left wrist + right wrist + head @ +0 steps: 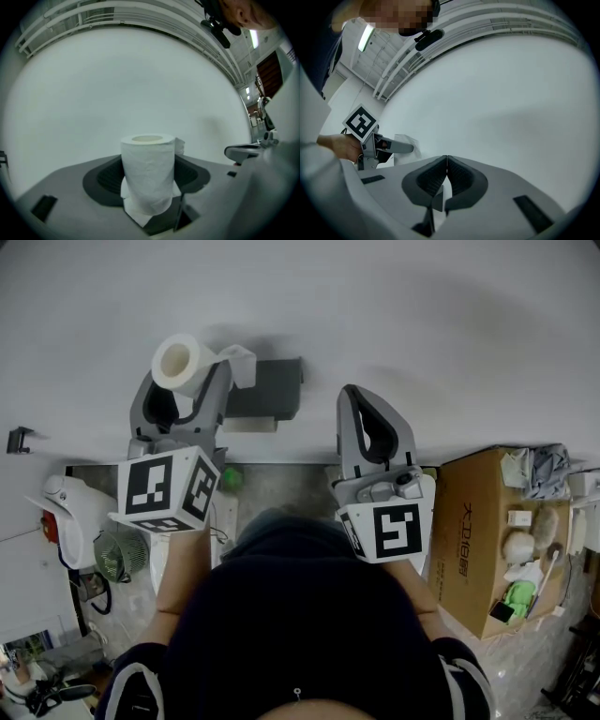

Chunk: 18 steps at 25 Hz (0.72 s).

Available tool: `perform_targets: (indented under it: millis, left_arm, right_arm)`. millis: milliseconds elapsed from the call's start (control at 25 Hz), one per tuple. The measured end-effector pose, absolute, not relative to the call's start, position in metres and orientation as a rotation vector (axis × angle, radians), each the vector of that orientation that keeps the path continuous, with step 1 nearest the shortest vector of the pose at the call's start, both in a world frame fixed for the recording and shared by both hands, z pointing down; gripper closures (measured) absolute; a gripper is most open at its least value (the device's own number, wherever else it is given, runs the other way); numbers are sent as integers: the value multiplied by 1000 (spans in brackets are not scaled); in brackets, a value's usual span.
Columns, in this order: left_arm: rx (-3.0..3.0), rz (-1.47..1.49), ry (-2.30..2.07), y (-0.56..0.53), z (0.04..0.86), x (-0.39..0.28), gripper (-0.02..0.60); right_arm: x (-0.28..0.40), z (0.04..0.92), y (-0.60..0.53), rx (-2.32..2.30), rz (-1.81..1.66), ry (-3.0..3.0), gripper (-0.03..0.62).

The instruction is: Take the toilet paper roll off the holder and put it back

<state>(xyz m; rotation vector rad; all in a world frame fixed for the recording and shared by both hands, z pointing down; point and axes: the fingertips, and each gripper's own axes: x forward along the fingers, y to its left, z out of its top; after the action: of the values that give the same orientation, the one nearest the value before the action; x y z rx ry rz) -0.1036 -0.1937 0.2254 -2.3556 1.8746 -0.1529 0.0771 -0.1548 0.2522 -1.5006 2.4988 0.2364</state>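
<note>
The left gripper [149, 197] is pinching the toilet paper roll [147, 171]. In the left gripper view the roll stands upright between the two dark jaw pads, its cardboard core facing up, with a loose flap of paper hanging behind its right side. In the head view the roll is up against the white wall [450, 324], clear of the holder [267, 388]. The holder is a dark grey box fixed to the wall just right of the roll. The loose end of the paper overlaps the holder's left edge, and I cannot tell whether the two touch. The right gripper [446, 164] has its jaws pressed together with nothing between them, and it points at bare wall to the right of the holder, well apart from the roll. In the right gripper view the left gripper and its marker cube [361, 123] show at the far left, a hand [344, 146] around the handle. An open cardboard box [473, 549] of small items sits on the floor to the right, and a white appliance [73, 521] sits low on the left.
</note>
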Motion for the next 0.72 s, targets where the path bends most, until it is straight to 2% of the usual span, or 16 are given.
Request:
perform_targets:
  millis: [720]
  left_arm:
    - [-2399, -170, 1842, -195, 242, -89, 276]
  right_arm:
    - [72, 251, -150, -1477, 234, 2503, 577]
